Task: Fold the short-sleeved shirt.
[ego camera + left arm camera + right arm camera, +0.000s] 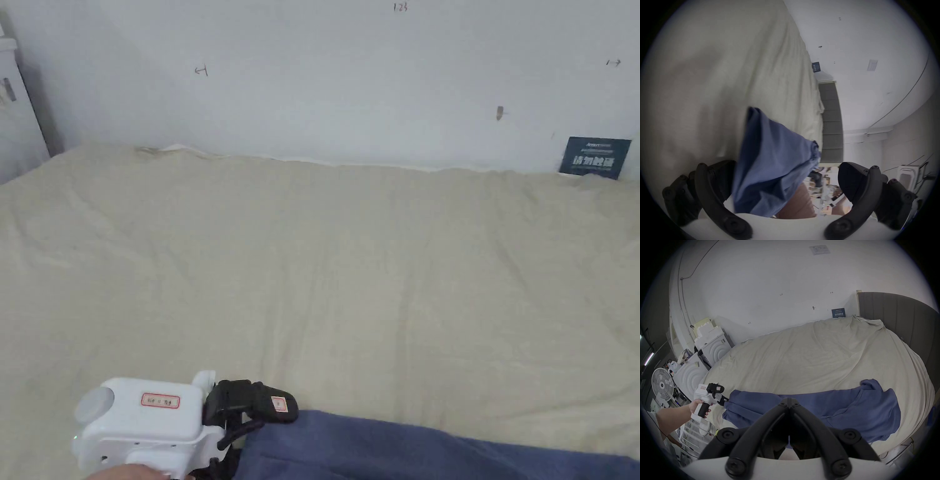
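A blue short-sleeved shirt lies stretched along the near edge of the bed; in the right gripper view the shirt spreads wider toward its right end. A hand holds my left gripper at the shirt's left end, also seen in the right gripper view. In its own view the left gripper stands open, with blue cloth running between the spread jaws, close to the left one. My right gripper is shut, tips pinched on the shirt's far edge near its middle.
A wrinkled beige sheet covers the bed up to the white wall. A dark sign leans at the back right, by a grey headboard. White cabinets and a fan stand past the bed's left end.
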A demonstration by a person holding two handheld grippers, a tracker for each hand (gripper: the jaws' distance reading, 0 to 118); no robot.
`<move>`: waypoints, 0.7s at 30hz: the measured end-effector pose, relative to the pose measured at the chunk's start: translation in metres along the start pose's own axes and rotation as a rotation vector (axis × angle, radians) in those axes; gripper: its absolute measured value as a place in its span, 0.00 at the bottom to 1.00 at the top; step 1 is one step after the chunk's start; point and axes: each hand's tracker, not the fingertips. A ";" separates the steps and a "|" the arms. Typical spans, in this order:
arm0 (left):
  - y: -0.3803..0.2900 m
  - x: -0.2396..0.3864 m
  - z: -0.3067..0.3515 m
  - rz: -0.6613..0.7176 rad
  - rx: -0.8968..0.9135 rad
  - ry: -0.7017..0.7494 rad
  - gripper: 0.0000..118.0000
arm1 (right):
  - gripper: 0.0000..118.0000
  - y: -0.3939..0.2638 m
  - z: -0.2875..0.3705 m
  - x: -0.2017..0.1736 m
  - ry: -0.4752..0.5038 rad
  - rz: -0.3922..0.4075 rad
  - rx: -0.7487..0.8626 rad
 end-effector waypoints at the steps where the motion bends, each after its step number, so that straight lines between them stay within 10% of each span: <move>1: 0.000 0.002 -0.004 -0.023 0.005 0.022 1.00 | 0.00 0.000 -0.002 -0.001 0.003 0.000 -0.004; 9: 0.001 0.024 -0.003 -0.175 -0.063 0.168 0.95 | 0.00 -0.003 -0.014 -0.002 0.019 0.012 -0.041; 15: -0.013 0.033 0.009 -0.223 -0.001 0.412 0.39 | 0.00 -0.006 -0.017 -0.001 0.042 0.018 -0.064; 16: -0.013 0.029 0.012 -0.226 0.001 0.478 0.12 | 0.00 -0.007 -0.016 -0.001 0.046 0.017 -0.064; 18: -0.016 0.025 0.012 -0.120 0.007 0.334 0.09 | 0.00 -0.007 -0.016 -0.002 0.050 0.020 -0.066; 21: -0.019 0.040 0.006 -0.241 0.013 0.492 0.09 | 0.00 -0.008 -0.014 -0.001 0.048 0.021 -0.067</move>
